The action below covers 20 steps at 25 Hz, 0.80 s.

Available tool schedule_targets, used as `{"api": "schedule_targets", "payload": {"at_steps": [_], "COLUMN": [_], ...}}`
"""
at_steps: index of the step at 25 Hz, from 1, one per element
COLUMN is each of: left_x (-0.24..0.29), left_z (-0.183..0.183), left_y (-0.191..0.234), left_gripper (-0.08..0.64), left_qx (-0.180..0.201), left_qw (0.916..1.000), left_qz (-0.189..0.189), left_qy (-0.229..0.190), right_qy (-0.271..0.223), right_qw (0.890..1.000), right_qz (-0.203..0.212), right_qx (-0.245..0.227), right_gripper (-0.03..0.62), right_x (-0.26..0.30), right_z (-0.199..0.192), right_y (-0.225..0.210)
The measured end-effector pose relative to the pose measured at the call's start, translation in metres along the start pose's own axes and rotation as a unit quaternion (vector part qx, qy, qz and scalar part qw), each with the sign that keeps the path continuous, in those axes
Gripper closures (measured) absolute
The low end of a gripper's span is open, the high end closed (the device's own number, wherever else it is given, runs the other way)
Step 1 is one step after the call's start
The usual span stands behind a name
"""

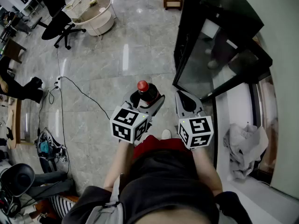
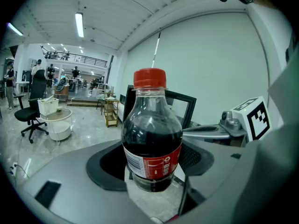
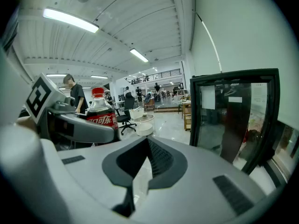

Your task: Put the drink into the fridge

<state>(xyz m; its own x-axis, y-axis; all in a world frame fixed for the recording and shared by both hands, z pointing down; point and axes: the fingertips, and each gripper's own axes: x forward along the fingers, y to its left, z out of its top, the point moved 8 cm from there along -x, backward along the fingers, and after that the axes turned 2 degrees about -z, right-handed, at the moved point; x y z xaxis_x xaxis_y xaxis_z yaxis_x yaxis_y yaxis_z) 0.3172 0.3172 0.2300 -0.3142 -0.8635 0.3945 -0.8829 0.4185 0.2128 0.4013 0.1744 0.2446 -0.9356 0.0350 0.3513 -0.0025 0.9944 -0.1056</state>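
Now left tool (image 2: 152, 155) wide, tight on cola bottle (image 2: 150, 125); right tool (image 3: 148, 144) closed.

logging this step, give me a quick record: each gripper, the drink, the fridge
left gripper: fingers shut on cola bottle, held upright
right gripper: fingers shut, nothing between them
cola bottle: red cap, dark drink
fridge: black frame, glass door, ahead on the right
task state: bottle not yet in fridge
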Motion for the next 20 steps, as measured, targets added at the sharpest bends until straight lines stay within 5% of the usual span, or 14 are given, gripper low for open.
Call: {"api": "schedule_targets", "payload": {"at_steps": [20], "left_x": [0.004], "left_z": [-0.006], "left_y": [-0.008], "left_gripper": [0.242], "left_qx": [0.003], "left_qw": [0.9998], "left_qz": [0.016], "left_qy": [0.009], "right_qy": [-0.019], "right_qw": [1.000], "right_qz": [0.025], "right_qx": [0.007], "right_gripper": [0.574], "right_x": [0.003], "right_z": [0.000], "right_y": [-0.014]}}
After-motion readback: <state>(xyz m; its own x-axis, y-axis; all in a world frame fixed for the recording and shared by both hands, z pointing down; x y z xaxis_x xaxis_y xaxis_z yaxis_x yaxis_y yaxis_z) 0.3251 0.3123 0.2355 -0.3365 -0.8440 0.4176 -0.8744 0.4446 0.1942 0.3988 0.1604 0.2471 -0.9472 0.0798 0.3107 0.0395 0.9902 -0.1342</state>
